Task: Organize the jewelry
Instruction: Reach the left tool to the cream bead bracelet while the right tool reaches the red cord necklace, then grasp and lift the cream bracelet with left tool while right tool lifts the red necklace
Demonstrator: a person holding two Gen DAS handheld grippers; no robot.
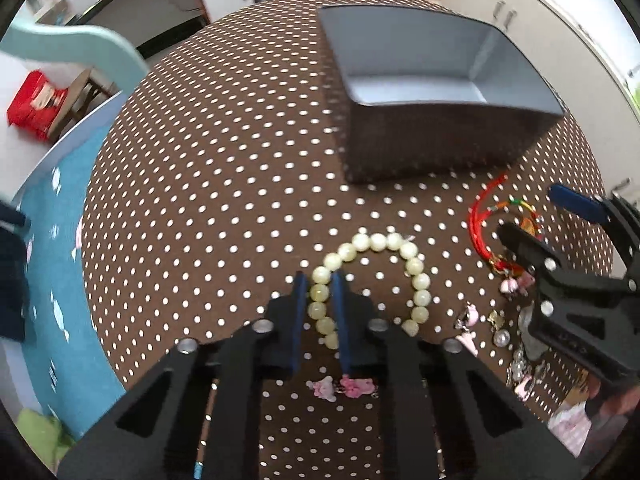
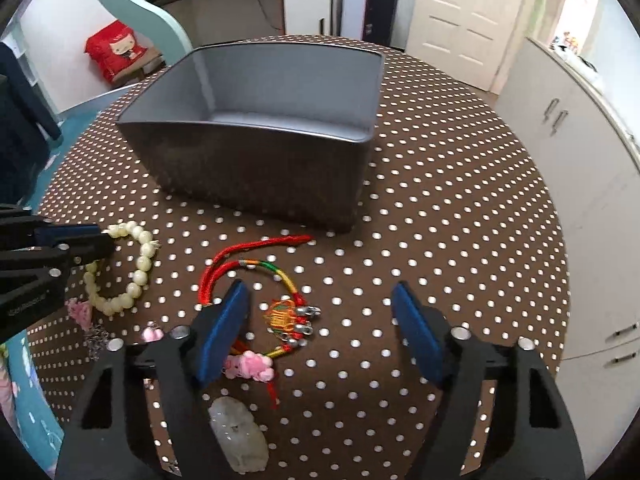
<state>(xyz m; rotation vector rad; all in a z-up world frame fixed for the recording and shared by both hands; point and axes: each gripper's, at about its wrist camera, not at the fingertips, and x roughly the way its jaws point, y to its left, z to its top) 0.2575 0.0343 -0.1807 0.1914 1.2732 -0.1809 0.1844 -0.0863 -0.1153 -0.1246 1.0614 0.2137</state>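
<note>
Left gripper (image 1: pixel 320 280) clamped on pearl bracelet (image 1: pixel 416 268); right gripper (image 2: pixel 324 300) spread wide over red cord bracelet (image 2: pixel 280 280).

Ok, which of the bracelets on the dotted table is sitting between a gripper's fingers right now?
The cream pearl-bead bracelet: the left gripper straddles its beads. The red and multicoloured cord bracelet lies just ahead of the open right gripper.

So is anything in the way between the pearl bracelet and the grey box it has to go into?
Nothing visible. The left tool is closed around the pearl bracelet, and only bare polka-dot tablecloth lies between it and the open grey box. The red cord bracelet sits off to the side, under the open right tool.
</note>
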